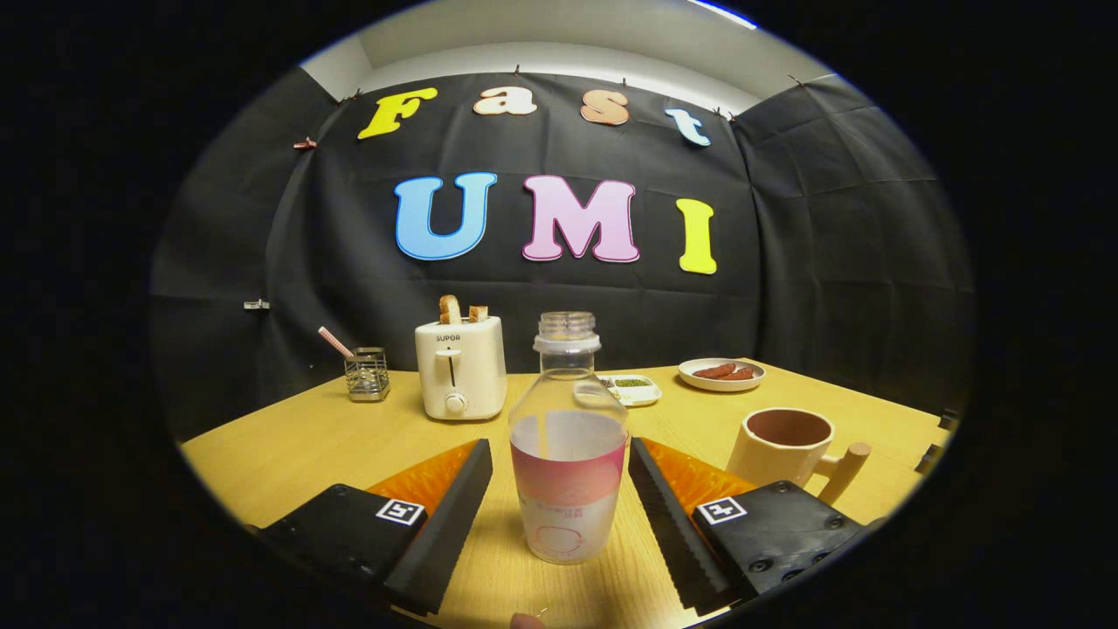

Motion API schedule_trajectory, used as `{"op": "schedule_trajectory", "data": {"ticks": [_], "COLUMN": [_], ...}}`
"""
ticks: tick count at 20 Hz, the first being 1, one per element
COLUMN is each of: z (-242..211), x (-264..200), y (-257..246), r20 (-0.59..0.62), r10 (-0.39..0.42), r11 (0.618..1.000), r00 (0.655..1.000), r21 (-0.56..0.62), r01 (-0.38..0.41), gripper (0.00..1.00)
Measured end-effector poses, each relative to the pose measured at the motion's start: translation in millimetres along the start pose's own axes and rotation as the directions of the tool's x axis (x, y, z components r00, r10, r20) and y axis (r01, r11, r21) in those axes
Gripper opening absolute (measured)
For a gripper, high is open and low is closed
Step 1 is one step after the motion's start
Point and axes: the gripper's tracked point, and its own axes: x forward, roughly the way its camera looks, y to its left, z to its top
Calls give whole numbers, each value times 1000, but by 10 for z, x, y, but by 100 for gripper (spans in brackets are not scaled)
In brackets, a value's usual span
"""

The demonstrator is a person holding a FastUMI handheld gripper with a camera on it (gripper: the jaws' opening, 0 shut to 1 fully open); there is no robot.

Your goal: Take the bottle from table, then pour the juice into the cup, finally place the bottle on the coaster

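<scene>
A clear plastic bottle [568, 454] with a pink and white label and no cap stands upright on the wooden table [288, 454]. It sits between my two fingers, with a narrow gap on each side. My gripper [559, 447] is open, its black ridged pads [456, 515] flanking the bottle's lower half without pressing on it. A beige cup [780, 445] with a wooden handle stands to the right, just beyond the right finger; its inside looks dark and I cannot tell whether it holds anything.
Beyond the bottle to the left stands a white toaster [460, 369] with bread slices in it, and left of that a wire holder [367, 374]. A small white tray [631, 390] and a plate of sausages [721, 373] lie at the back right.
</scene>
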Motion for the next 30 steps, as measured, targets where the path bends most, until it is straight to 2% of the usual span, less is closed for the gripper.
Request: {"op": "schedule_trajectory", "data": {"ticks": [4,5,6,9,15,20,27,30], "z": [-54,-61,-42,56,884,1254,1464,1423], "x": [40,53,61,58,-104,-226,-319,-323], "y": [19,15,10,72,388,401,120,114], "r20": [-2,3,5,-18,4,4,21,5], "r10": [18,27,23,34,77,92,48,60], "r11": [1000,1000,1000,999,997,995,997,986], "r00": [1000,1000,1000,999,997,996,999,998], "r21": [5,8,5,-20,20,36,53,154], "r01": [-18,-27,-23,-34,-77,-92,-49,-60], "gripper": [95,82,78,76,76,76,76,76]}}
